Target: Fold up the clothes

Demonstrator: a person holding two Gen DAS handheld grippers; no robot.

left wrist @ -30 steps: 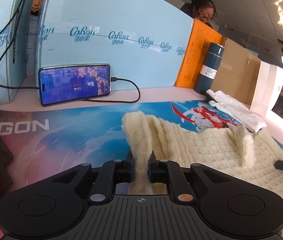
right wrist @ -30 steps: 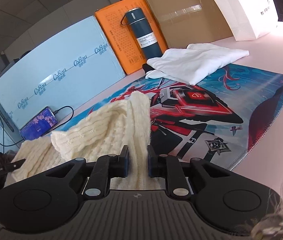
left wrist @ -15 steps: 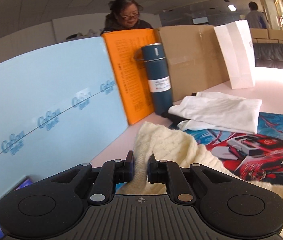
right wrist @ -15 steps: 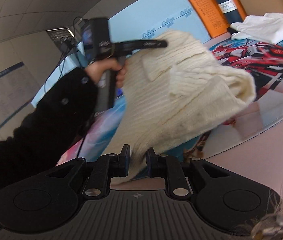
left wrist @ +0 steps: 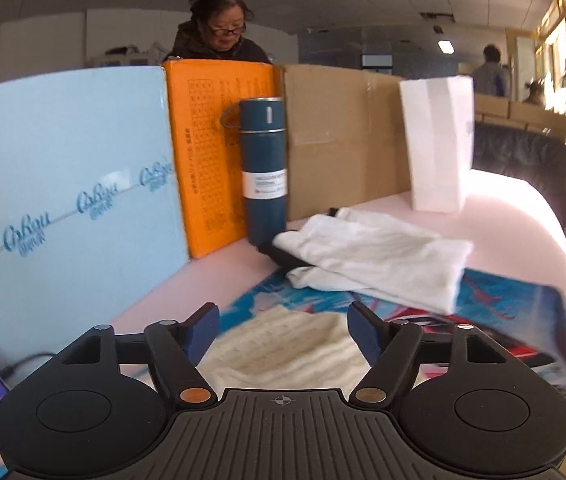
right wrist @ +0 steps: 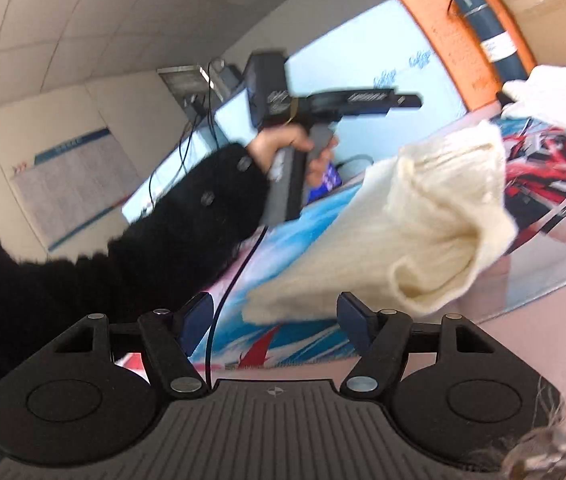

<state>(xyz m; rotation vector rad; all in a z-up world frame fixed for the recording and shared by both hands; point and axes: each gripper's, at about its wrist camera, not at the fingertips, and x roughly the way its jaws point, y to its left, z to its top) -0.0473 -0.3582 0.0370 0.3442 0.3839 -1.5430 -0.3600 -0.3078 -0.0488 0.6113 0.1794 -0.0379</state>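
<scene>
Lettering "CoRou" in blue script, repeated along the pale blue board (left wrist: 63, 184) standing at the back of the pink worktop (left wrist: 495, 216); rows of small print on the orange board (left wrist: 211, 152) beside it, too fine to read; white label on the dark blue flask (left wrist: 263, 168), text illegible.

Cream knit sweater (left wrist: 283, 352) lying on the printed desk mat (left wrist: 503, 304), just below and between the fingers of the left hand-held gripper (left wrist: 283, 330), pads apart and touching no knit. Jaws just been opening, sweater released. Folded white garment (left wrist: 379, 256) further back, near the flask, beside the cardboard box (left wrist: 343, 140) and the white paper bag (left wrist: 435, 140).

From the right wrist view only: sweater (right wrist: 423, 220) bunched, long axis running from lower left to upper right, rolled open edge facing right. Right hand-held gripper (right wrist: 275, 320) likewise spread, jaws just been opening, knit edge above the gap, ungripped. Also there alone: left hand (right wrist: 283, 144) in a black sleeve (right wrist: 187, 216) holding the other tool above the mat.
</scene>
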